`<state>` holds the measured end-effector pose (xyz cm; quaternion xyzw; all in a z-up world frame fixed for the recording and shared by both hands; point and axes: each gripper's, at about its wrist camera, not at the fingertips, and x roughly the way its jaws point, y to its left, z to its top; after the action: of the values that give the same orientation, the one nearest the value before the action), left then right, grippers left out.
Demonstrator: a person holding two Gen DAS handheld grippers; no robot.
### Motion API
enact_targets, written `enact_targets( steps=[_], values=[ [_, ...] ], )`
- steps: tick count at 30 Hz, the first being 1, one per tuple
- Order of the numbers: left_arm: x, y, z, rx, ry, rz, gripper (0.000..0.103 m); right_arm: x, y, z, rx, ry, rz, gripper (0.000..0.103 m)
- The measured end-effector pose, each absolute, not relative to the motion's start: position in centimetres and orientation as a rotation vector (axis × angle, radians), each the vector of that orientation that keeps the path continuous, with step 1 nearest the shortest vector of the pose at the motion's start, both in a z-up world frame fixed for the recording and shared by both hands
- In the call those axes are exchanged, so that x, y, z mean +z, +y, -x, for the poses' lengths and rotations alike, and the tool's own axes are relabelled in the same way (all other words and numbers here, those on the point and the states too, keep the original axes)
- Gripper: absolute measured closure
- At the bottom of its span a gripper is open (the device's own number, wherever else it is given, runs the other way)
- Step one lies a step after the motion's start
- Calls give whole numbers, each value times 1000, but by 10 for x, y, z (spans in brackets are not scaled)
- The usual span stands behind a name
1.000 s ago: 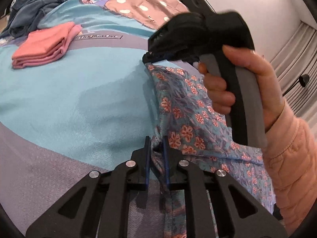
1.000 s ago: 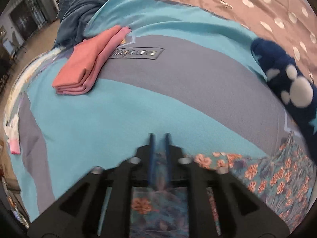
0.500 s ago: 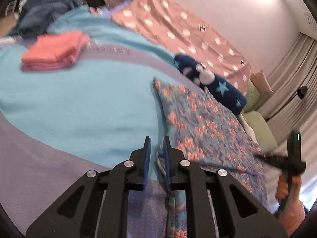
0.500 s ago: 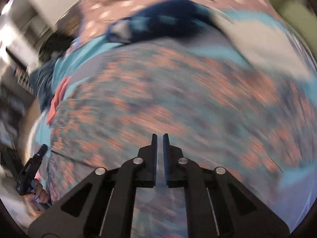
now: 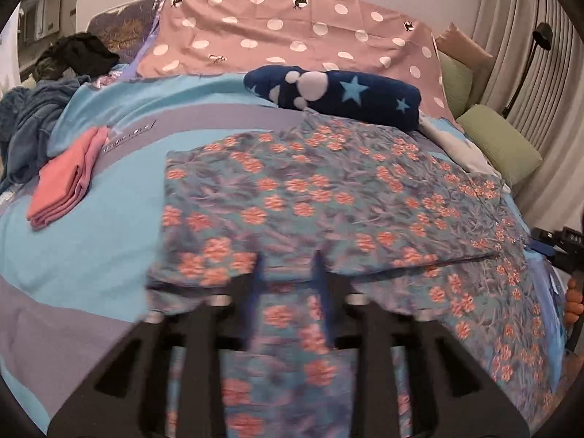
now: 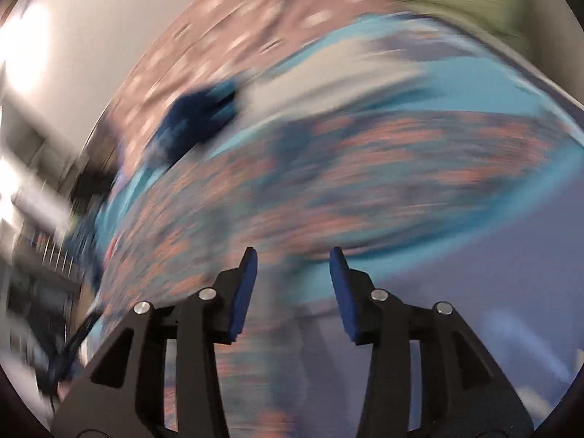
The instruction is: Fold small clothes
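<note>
1. One big bed carries everything, its turquoise and grey cover serving as the folding surface.
2. One floral garment lies spread flat across the middle of that cover, laid out, I'd judge, so it can be folded next; the near edge hangs toward the camera.
3. One navy star-print roll sits just beyond the garment's far edge, out of the working area.
4. One folded pink stack rests well apart on the left, looking like finished work set aside.
5. Two grippers: the left gripper hovers over the near hem, jaws parted with nothing between them, though blurred.
6. The right gripper also stands wide and empty, its view smeared by motion, floral cloth just ahead.
</note>
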<state>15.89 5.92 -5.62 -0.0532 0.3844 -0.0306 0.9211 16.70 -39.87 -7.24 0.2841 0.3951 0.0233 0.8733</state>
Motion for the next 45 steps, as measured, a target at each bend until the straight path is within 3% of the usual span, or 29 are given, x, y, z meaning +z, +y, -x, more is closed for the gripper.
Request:
enact_targets(
  steps=[3, 8, 13, 16, 22, 32, 35, 37, 38, 40, 45],
  values=[
    [-50, 24, -155, -76, 755, 20, 48, -92, -475, -142, -109, 715, -761, 57],
    [-44, -23, -161, -93, 730, -93, 32, -128, -550, -143, -278, 770, -889, 57],
    [-51, -55, -173, -94, 762, -103, 31, -146, -581, -165, -286, 765, -1077, 39],
    [-55, -67, -176, -98, 773, -123, 31, -145, -591, -178, -333, 738, -1106, 35],
    [-63, -75, -185, -83, 791, -139, 31, -156, -620, -200, -430, 735, -1134, 34],
    [-72, -57, -188, -84, 813, -43, 31, -139, -588, -237, -661, 910, -818, 35],
    [-70, -48, -184, -90, 802, -5, 31, -139, -580, -242, -736, 986, -703, 55],
    [-69, -40, -181, -101, 790, 31, 31, -139, -585, -233, -756, 969, -746, 75],
    [-69, -38, -182, -104, 788, 40, 31, -139, -591, -224, -757, 955, -812, 78],
    [-70, -30, -181, -110, 788, 66, 31, -140, -599, -215, -748, 944, -909, 96],
    [-75, -7, -185, -130, 802, 201, 31, -122, -601, -206, -529, 813, -1061, 98]
  ],
)
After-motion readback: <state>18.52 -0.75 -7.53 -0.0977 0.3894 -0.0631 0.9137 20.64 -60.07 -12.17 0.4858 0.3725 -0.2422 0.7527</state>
